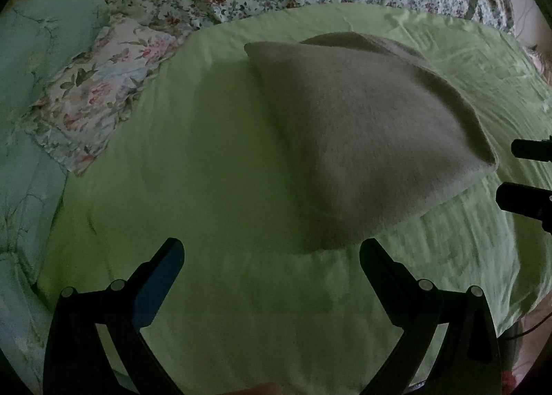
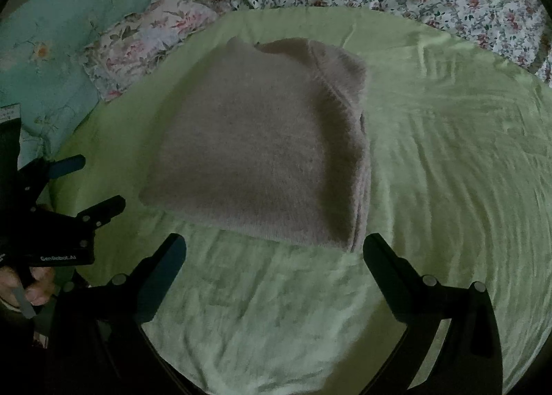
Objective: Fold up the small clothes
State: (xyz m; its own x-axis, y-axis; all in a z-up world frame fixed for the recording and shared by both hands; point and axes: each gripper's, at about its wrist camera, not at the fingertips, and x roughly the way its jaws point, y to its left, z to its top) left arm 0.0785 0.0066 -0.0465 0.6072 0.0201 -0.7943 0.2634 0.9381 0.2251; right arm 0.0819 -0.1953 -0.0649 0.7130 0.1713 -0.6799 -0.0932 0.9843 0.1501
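I hold my left gripper (image 1: pixel 270 257) and right gripper (image 2: pixel 274 250) spread wide and empty just off the near edge of the folded grey sweater (image 2: pixel 262 153), which lies mid-way across the green sheet (image 2: pixel 448 160), apparently finished.

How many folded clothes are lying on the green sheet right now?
1: a beige knit garment lies folded on the green sheet, ahead of both open tongs, touched by neither. Its folded layers could hide another piece.

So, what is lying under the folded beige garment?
The folded beige garment rests on the light green sheet, which shows all around it. The part of the sheet directly beneath is covered, so anything there cannot be seen.
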